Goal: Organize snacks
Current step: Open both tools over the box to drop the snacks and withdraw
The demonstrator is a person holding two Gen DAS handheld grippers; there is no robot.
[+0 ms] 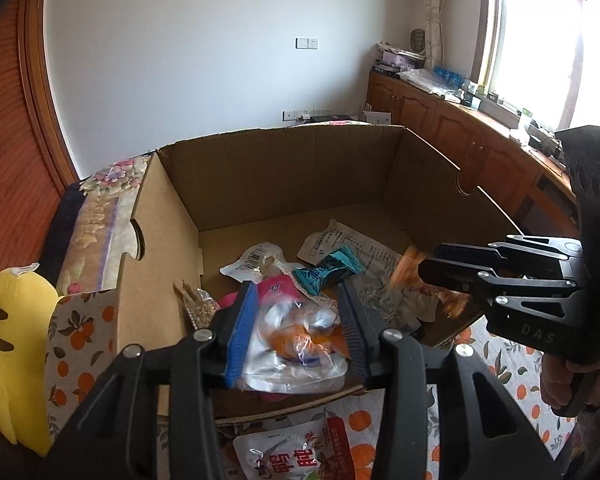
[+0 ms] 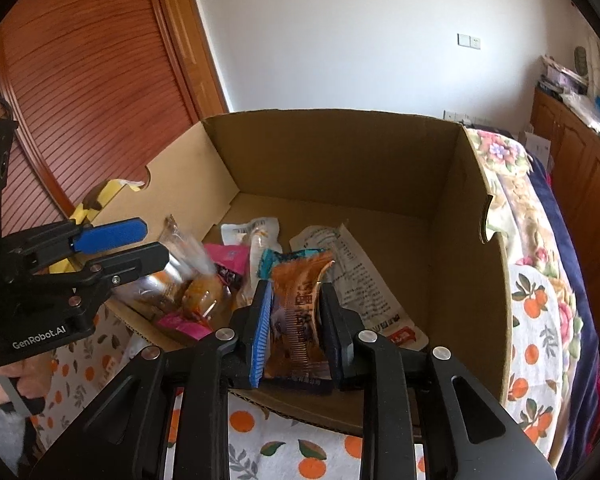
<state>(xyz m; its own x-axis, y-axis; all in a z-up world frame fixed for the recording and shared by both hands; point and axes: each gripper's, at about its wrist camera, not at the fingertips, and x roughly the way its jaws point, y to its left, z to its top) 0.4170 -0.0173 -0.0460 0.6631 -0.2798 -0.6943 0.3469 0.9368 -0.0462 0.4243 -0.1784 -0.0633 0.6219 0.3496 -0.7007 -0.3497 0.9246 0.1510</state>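
An open cardboard box stands on a bed and holds several snack packets, among them a teal packet and a white printed pouch. My left gripper is shut on a clear packet with orange snacks over the box's near edge. My right gripper is shut on an orange-brown snack packet above the box. The right gripper shows in the left wrist view, the left gripper in the right wrist view.
A white and red snack pouch lies on the orange-print cloth in front of the box. A yellow plush toy lies left of the box. Wooden cabinets stand at the right under a window.
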